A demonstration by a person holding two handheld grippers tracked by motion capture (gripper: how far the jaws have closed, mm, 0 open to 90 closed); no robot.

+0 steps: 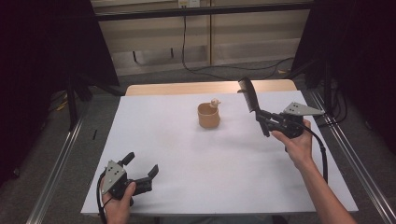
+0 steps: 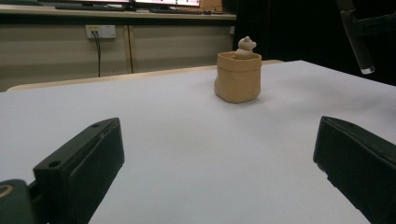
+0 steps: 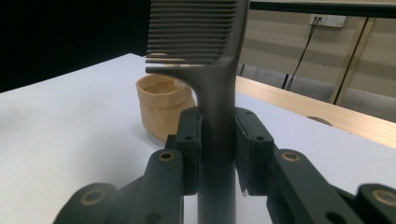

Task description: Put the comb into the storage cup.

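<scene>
- Left gripper [image 1: 140, 171]: jaws spread wide, nothing between them, low at the near edge of the white table [image 1: 187, 158].
- Right gripper [image 1: 262, 120]: clamped on the handle of a dark plastic comb [image 1: 248, 93], teeth end raised above the table.
- Tan pouch-shaped cup [image 1: 208, 115] with small figure inside: mid-table, left of the comb.

Camera check: 3 views, all sharing the tan pot.

High cam sits above my side of the white table [image 1: 187, 158], facing fwd and down, whole top in frame w/ my left gripper [image 1: 140, 170] near the bottom edge and my right gripper [image 1: 263, 122] at right. Left gripper cam rides low, near table level, looking along its jaws across to the pot [image 2: 238, 77], mid-distance. Right gripper cam is v. close behind the comb [image 3: 212, 70], pot [image 3: 161, 109] just beyond it.
</scene>
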